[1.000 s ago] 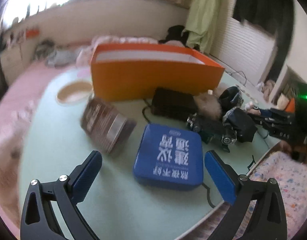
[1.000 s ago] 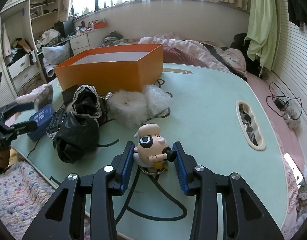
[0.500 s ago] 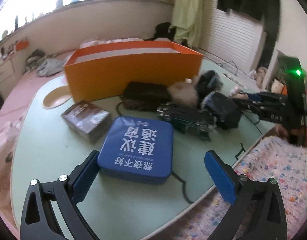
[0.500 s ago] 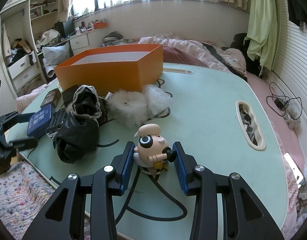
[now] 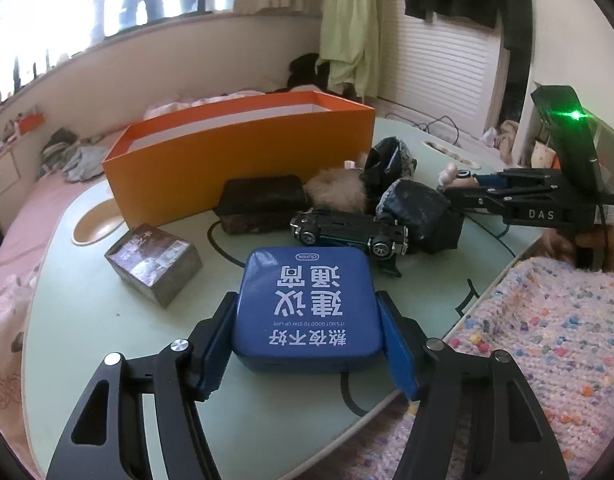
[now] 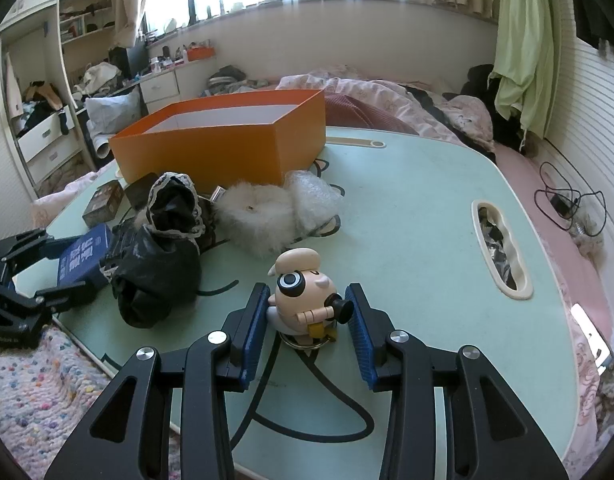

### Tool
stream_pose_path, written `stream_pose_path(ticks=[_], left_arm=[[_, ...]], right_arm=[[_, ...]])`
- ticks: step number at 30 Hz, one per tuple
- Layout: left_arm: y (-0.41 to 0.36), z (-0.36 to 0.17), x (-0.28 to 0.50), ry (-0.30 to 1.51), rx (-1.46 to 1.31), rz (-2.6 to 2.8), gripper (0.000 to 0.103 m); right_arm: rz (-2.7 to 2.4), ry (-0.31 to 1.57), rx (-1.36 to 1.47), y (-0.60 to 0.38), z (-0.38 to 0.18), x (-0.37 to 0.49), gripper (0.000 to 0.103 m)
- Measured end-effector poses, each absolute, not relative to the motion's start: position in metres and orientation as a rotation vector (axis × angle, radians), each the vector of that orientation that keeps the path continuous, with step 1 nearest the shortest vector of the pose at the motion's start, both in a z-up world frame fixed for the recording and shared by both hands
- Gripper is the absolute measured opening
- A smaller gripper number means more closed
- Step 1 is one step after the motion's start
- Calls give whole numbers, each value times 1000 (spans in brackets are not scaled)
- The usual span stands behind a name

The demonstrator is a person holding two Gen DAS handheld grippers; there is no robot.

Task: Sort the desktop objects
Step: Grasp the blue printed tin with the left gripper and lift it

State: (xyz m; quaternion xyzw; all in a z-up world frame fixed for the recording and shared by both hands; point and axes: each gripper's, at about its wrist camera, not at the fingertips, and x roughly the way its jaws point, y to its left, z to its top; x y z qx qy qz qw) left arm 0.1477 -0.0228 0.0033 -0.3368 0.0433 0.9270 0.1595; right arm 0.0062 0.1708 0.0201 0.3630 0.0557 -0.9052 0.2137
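**Blue tin and figurine framed by two sets of jaws on cluttered worktop**

Seen on a pale green worktop (image 5: 107, 360): left gripper (image 5: 307, 332) closing its jaws around a blue tin (image 5: 307, 304) with white lettering, blue pads set against the tin's two sides, tin lying flat between them. Just beyond the jaws to the left, a small brown box (image 5: 153, 264); straight ahead past the tin, a black toy car (image 5: 347, 232) lying on its side, with a dark case (image 5: 263, 204) behind it and a fluffy pale tuft (image 5: 339, 192) beside crumpled black bags (image 5: 419, 216). Farthest out from the jaws, an open orange box (image 5: 239, 152) with a white inside.

Across the worktop, right gripper (image 6: 307, 320) set narrow around a cartoon figurine (image 6: 303, 296) standing upright on a metal ring, left pad against its flank, right pad at the black knob jutting from its side. Whether the pads truly press cannot be told. Ahead and left of these jaws, white fur (image 6: 259, 216) and bubble wrap (image 6: 311, 196), then the orange box behind. Well off to the right, an oval cut-out (image 6: 503, 248) in the worktop. Beside the near edge, a speckled knitted sleeve (image 5: 547, 340).
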Motion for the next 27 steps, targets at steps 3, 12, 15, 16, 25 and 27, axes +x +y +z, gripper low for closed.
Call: stream_pose_path(ticks=[3,12,15,16,25,27], left_arm=[[-23,10,150,104,-929,2660,65],[-23,40,155,46,-823,2659,65],[-25,47,154,40,-806,2666,65],[-26,49,154,38,-801,2670,65],[-30,59,151,43,-766,2702,65],[-32,64,149,46,-749,2713,65]], right_arm=[[-2522,139,994,172,22,8,40],[-2541,115,900,173,34,17,39],[-2546,80,870,176,40,16,39],[-2554,69,859,178,42,16,39],[-2531,-39,817,184,53,15,39],[-2520,-48,809,181,56,15,39]])
